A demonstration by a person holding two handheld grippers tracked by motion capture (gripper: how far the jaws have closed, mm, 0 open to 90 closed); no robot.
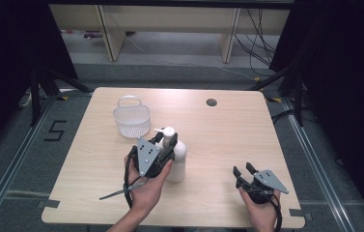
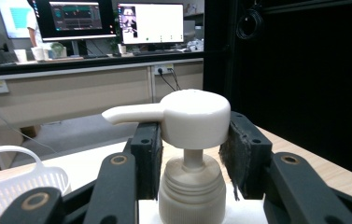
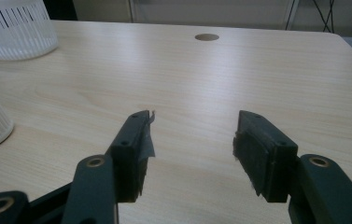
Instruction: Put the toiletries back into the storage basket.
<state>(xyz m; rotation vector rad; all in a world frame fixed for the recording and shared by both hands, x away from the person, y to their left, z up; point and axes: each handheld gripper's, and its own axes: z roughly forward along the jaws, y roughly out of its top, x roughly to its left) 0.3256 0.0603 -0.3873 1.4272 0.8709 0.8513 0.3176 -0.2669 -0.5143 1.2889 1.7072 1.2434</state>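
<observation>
The white basket (image 1: 131, 118) is sitting far left on the table (image 1: 228, 130). The left gripper (image 1: 166, 143) is closing its jaws around the pump bottle (image 1: 177, 162) just under the pump head, hiding its neck from above. The right gripper (image 1: 243, 170) is hovering wide open, gripping nothing.
</observation>
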